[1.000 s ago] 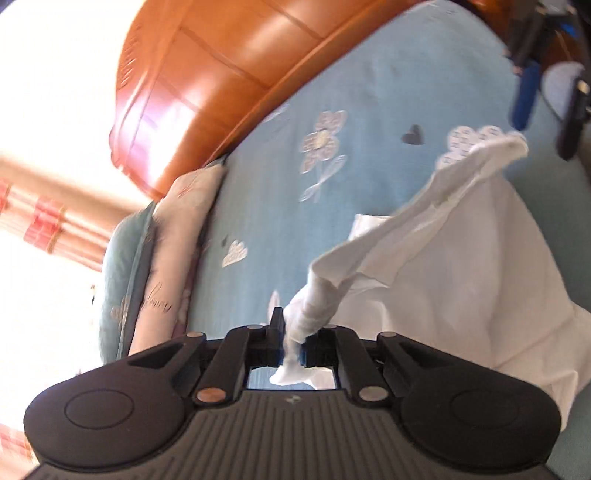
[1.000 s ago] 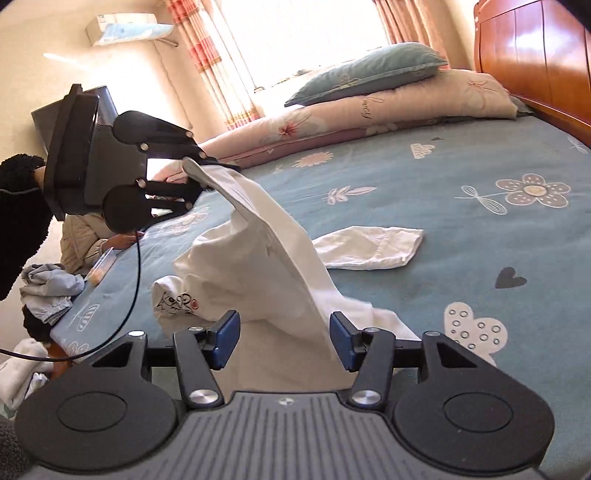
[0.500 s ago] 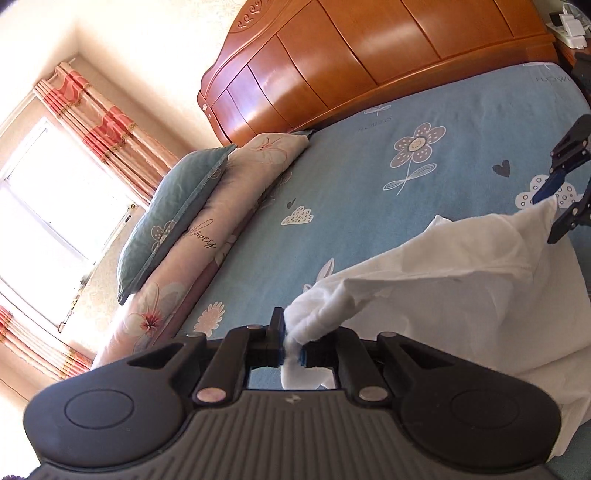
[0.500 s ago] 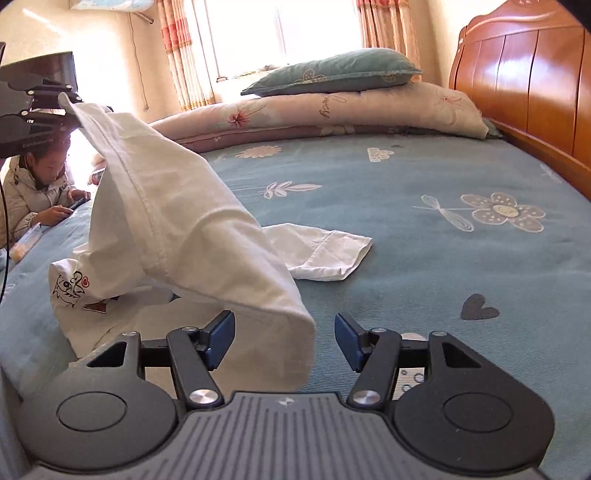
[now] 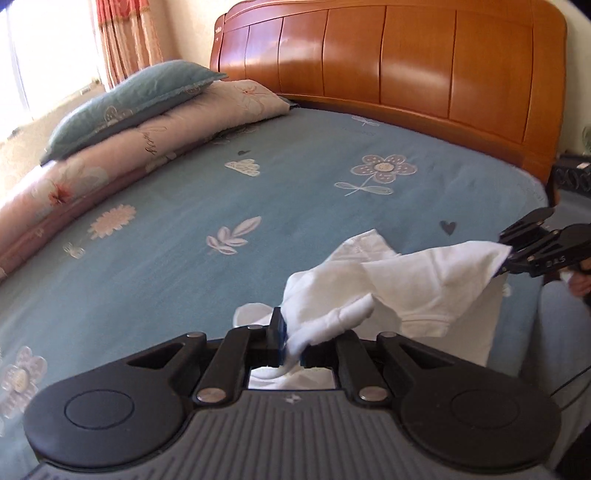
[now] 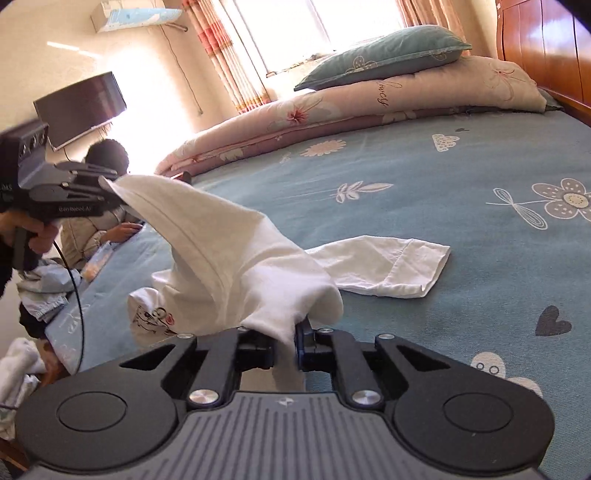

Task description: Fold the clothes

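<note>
White shirt's (image 6: 236, 254) print: right view only.

A bed (image 5: 184, 206) fills most of both views, covered by a blue sheet printed with flowers, leaves, hearts and clouds. A glossy orange-brown wooden headboard (image 5: 406, 66) of vertical panels stands at its head. Along the far side lies a long pink floral quilt roll (image 6: 369, 103) with a teal pillow (image 6: 388, 51) on top of it. Behind them a bright window (image 6: 332, 26) glares white, framed by red-striped curtains (image 6: 221, 55). The walls are cream. An air conditioner (image 6: 136, 16) is mounted high on the wall, and a dark TV (image 6: 79, 109) hangs below it. A seated person (image 6: 107, 221) leans on the bed's edge.
</note>
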Demonstrator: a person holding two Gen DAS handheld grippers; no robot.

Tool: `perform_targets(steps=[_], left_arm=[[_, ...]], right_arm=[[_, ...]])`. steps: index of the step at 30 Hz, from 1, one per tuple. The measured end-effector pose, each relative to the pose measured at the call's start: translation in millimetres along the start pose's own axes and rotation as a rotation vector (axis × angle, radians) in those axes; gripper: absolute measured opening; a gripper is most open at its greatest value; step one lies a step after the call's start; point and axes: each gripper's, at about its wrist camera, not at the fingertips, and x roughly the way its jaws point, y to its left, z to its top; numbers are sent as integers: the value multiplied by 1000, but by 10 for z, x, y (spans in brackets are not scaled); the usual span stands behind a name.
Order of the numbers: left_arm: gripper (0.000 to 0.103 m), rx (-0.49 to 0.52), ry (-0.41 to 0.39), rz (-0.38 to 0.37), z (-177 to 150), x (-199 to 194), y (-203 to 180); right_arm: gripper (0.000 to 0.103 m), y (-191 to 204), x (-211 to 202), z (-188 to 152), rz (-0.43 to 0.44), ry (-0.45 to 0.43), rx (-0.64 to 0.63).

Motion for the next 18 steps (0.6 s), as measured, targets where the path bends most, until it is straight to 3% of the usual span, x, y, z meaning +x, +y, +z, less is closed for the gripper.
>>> perform_targets(steps=[3,9,14,18], left_arm=[[5,-74,-68,-112,-78,-174,-20],[5,4,-110,-99,-95,-413,-301],[5,-20,-152,-54,-14,-438,-313],[5,-81,-188,-7,108,-361,-188]], right_arm=[[13,53,-148,217,12,-45,-1],[7,51,-492,719,-58,-175,-12],[8,3,-463,657,-85,-140,-18],[11,-46,-274,388,-160,-42,-4]])
